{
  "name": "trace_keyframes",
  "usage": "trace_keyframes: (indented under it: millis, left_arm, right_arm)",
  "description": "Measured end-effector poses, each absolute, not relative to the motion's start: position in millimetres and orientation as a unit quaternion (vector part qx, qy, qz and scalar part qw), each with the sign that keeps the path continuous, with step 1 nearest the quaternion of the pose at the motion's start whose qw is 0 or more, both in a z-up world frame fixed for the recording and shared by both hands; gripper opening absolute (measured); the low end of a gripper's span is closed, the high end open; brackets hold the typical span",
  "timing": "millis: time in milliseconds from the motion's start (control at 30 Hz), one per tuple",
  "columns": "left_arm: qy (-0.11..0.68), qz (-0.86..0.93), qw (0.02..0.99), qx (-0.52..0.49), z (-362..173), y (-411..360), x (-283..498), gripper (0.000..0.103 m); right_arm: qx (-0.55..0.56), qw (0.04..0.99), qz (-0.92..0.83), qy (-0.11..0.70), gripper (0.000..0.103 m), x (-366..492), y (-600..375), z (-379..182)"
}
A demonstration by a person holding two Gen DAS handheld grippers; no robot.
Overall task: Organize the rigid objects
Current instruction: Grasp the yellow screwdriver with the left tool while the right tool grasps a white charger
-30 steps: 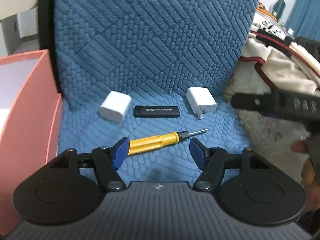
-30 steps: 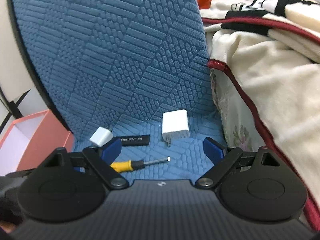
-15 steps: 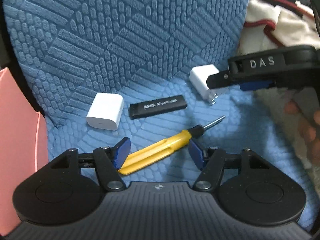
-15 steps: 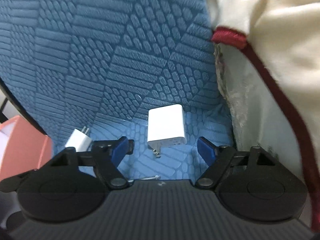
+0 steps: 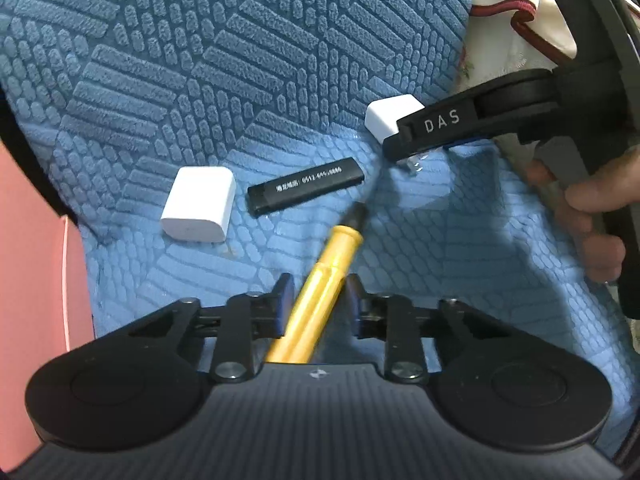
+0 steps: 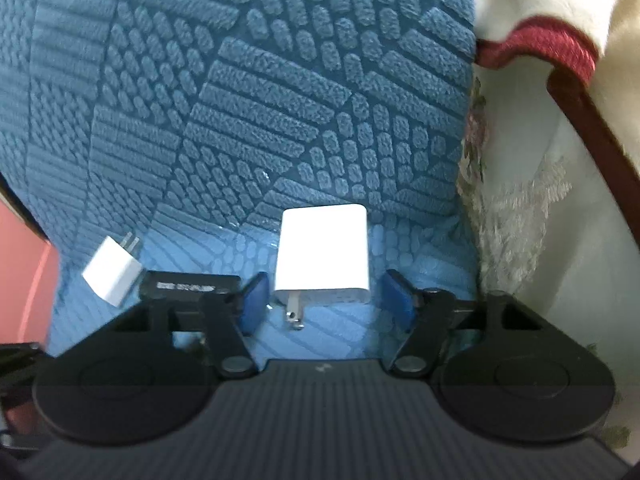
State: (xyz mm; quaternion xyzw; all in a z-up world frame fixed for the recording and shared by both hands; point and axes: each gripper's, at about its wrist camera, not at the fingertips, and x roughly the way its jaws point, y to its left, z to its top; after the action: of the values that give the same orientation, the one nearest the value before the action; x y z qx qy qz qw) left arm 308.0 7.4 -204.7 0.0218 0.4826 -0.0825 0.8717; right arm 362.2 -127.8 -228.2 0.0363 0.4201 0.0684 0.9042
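At the far left stood the pink box (image 5: 32, 264), probably where the items would go. On the blue quilted chair seat (image 5: 460, 280) lay a white charger (image 5: 199, 206), then a black stick (image 5: 306, 191). Our left claw (image 5: 316, 300) had just closed and gripped the yellow screwdriver (image 5: 320, 284) by its handle, ready to lift. Our right claw (image 6: 326, 304) had been narrowing around the second white charger (image 6: 323, 254), pads not yet touching.
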Motion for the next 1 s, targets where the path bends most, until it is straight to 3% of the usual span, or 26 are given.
trace_keyframes:
  millis: [133,633,1000]
  left_arm:
    - [0.491,-0.066,0.869,0.001,-200,10,297,0.02]
    - [0.494,0.009,0.861,-0.122,-191,30,225,0.02]
    - [0.48,0.016,0.865,-0.147,-182,27,176,0.02]
  right_arm:
    - [0.034,0.902,0.067,0.424,0.054,358,-125,-227]
    - [0.022,0.892,0.035,0.45,0.054,304,-124,-214]
    - [0.025,0.901,0.007,0.432,0.054,251,-113,-212]
